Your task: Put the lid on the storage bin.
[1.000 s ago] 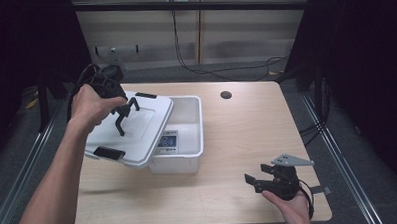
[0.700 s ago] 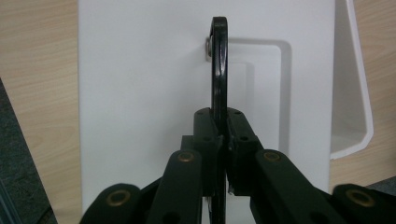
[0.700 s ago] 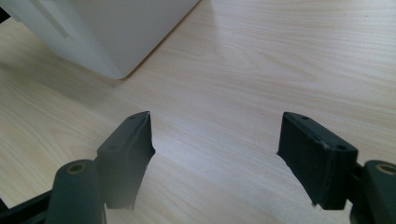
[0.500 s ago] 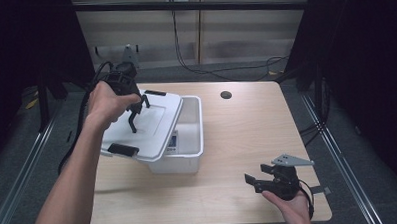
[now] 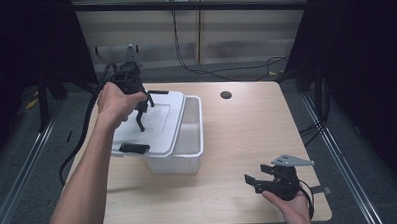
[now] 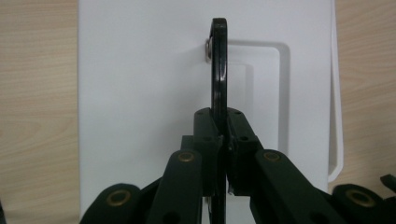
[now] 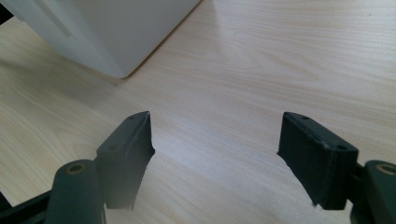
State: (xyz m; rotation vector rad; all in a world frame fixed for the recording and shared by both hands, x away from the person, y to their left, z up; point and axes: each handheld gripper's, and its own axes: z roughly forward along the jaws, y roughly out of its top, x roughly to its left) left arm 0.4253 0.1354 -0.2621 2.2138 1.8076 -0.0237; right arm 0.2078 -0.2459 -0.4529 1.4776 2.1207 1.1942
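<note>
Our left gripper (image 5: 139, 111) has its fingers clenched on the black latch handle (image 6: 218, 70) of the white lid (image 5: 157, 121), which rests skewed across the white bin (image 5: 190, 142). That thin grip could slip or twist the lid off. Our right gripper (image 5: 261, 182) rests released on the worktop (image 5: 247, 125).

Table: light wooden top (image 5: 247, 140), pale grain running across it, round dark hole (image 5: 226, 95) near the far edge.
Floor: grey (image 5: 18, 163), with metal rails (image 5: 338, 152) running along both sides of the table.
Back wall: beige panels (image 5: 234, 35) behind a dark horizontal bar (image 5: 193, 5), black cables (image 5: 184, 57) hanging down and trailing along the floor.
Sides: black curtains (image 5: 365, 61) left and right, deep in shadow.
Light: soft, even, falling from above onto the tabletop.
</note>
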